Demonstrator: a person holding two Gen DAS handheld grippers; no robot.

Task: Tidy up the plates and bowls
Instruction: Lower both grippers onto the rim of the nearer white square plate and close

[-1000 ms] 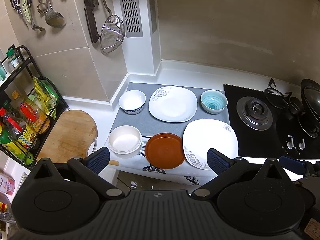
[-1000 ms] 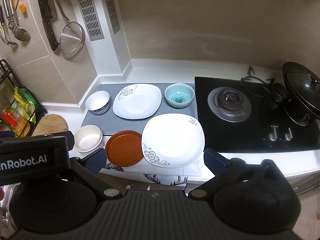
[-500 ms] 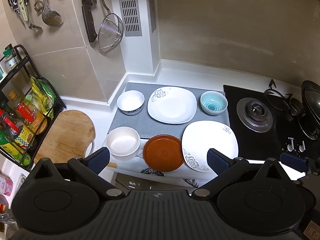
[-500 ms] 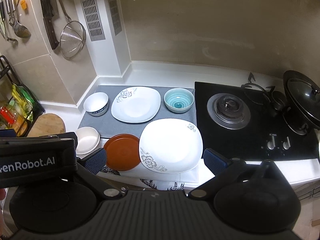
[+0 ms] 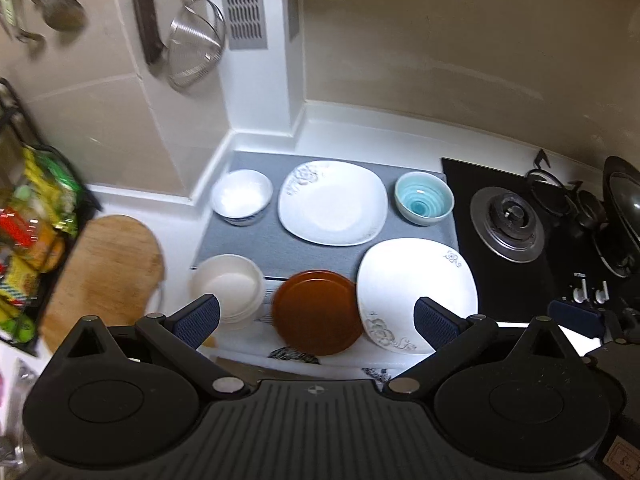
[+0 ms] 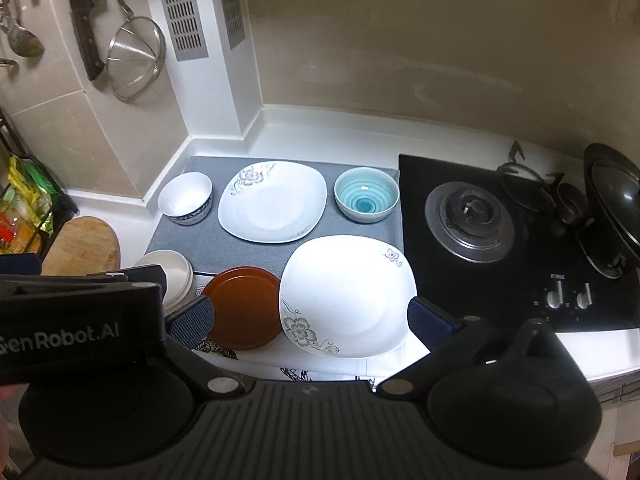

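Observation:
On a grey mat (image 5: pixel 260 240) stand a white bowl with blue trim (image 5: pixel 242 197), a square white flowered plate (image 5: pixel 333 202) and a teal bowl (image 5: pixel 424 198). In front lie a cream bowl (image 5: pixel 228 286), a brown plate (image 5: pixel 316 312) and a second square flowered plate (image 5: pixel 416 294). My left gripper (image 5: pixel 316 320) is open, above the counter's front edge, over the brown plate. My right gripper (image 6: pixel 310 318) is open, above the near square plate (image 6: pixel 346 294). The brown plate (image 6: pixel 244 312), teal bowl (image 6: pixel 366 198) and far plate (image 6: pixel 272 202) show there too.
A black gas hob (image 6: pixel 500 240) with a lidded wok (image 6: pixel 616 200) lies right of the mat. A wooden cutting board (image 5: pixel 104 272) and a rack of bottles (image 5: pixel 28 232) stand left. A strainer (image 6: pixel 136 58), cleaver and ladles hang on the wall.
Both grippers have moved forward and lower toward the counter, so the dishes look larger. Both stay open. No dish has moved.

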